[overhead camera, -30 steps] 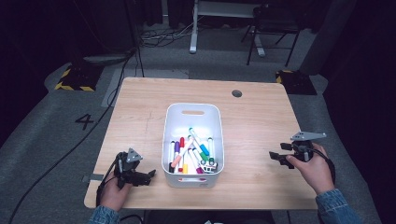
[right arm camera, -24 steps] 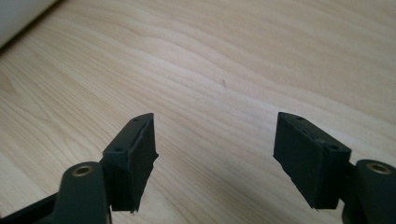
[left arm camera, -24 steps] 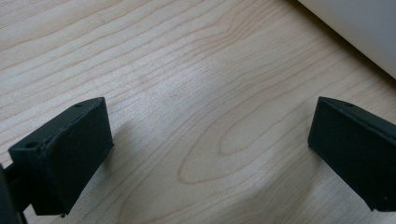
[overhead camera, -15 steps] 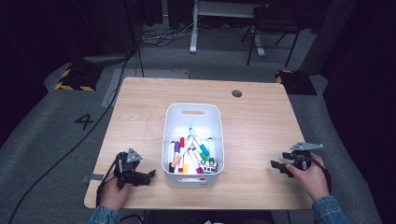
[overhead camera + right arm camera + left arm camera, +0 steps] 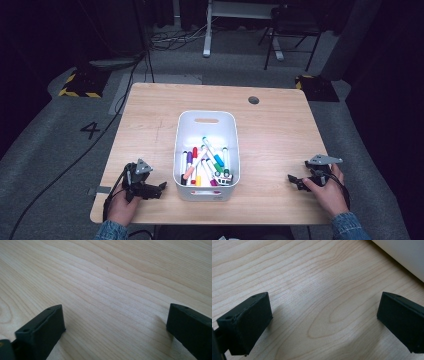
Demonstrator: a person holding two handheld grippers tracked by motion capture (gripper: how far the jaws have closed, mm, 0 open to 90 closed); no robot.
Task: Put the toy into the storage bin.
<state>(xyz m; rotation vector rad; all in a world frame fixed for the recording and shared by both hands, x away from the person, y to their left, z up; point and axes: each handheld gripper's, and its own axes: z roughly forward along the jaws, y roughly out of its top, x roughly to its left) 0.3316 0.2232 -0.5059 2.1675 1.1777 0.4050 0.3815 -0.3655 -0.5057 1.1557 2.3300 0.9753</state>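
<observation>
Now both tongs, left (image 5: 161,187) and right (image 5: 292,179), rest spread and empty beside the marker bin (image 5: 207,120).

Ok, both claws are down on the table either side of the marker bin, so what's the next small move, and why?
Probably lift the left claw toward the white bin and over the markers. It sits nearest the bin, its jaws stand wide with bare wood between them; the right claw, jaws just opened and also empty, rests farther off.
</observation>
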